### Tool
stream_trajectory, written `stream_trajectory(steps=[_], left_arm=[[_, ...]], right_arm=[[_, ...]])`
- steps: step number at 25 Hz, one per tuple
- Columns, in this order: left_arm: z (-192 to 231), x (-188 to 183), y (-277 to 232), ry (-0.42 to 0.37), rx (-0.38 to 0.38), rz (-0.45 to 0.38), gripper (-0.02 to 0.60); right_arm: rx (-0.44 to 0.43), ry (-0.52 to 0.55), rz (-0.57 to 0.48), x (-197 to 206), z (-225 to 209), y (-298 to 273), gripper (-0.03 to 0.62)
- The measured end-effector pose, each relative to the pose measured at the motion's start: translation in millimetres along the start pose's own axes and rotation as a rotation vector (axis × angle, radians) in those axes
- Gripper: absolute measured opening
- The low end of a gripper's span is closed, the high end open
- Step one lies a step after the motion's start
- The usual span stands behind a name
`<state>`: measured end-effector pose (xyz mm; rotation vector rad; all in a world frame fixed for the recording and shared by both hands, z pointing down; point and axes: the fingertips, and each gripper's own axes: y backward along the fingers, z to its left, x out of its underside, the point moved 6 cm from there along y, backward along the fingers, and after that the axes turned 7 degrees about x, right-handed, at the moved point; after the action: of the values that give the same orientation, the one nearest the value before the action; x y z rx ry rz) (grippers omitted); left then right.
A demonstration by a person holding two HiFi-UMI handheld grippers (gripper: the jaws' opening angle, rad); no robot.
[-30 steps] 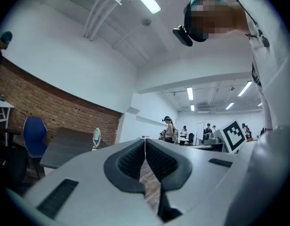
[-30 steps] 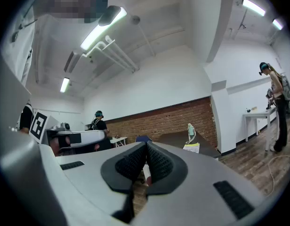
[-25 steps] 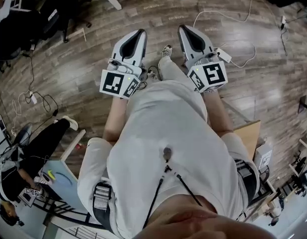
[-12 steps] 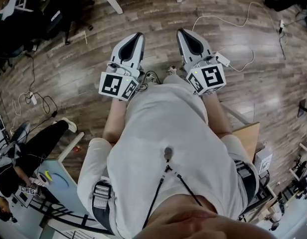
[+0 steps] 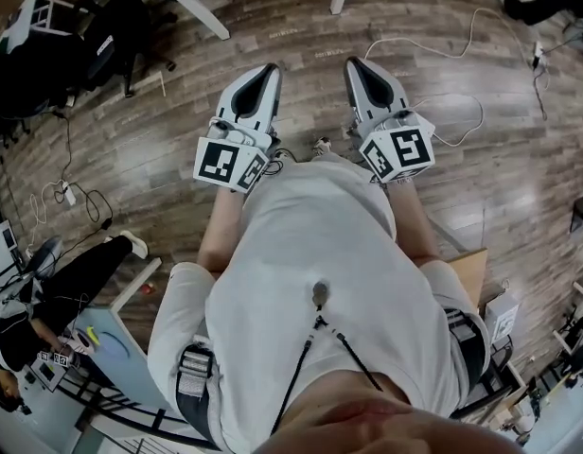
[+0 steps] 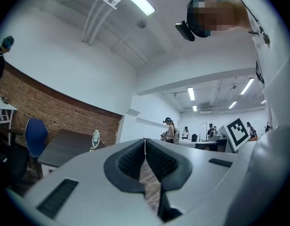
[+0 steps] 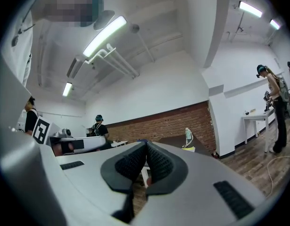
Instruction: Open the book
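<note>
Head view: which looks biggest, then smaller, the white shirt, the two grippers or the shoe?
Largest: the white shirt, though it is nearest the camera.
Next: the left gripper and right gripper, which look alike, so neither is ranked above the other.
Smallest: the shoe, mostly hidden.

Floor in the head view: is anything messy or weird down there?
A little messy: a white cable snakes loose across the wooden floor past the right gripper, and a black cable trails at the left. Nothing looks spilled or broken, and no book is in sight.

Two tongs: left tongs (image 5: 269, 68), right tongs (image 5: 354, 63). One blue chair (image 6: 36, 134). One dark table (image 6: 65, 147).
</note>
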<state>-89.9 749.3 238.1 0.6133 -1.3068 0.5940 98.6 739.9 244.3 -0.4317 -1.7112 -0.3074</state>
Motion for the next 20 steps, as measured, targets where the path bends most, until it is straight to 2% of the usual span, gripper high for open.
stream_trajectory(steps=[9, 15, 20], left_arm=[[-12, 9, -39, 0.0, -0.06, -0.021, 0.026], [5, 9, -45, 0.016, -0.112, -0.04, 0.026], [19, 12, -54, 0.022, -0.116, -0.028, 0.026]], right_arm=[[-0.028, -0.008, 0.016, -3, -53, -9, 0.037], [-0.065, 0.003, 0.016, -5, -59, -29, 0.037], [-0.071, 0.023, 0.029, -4, -62, -43, 0.037]])
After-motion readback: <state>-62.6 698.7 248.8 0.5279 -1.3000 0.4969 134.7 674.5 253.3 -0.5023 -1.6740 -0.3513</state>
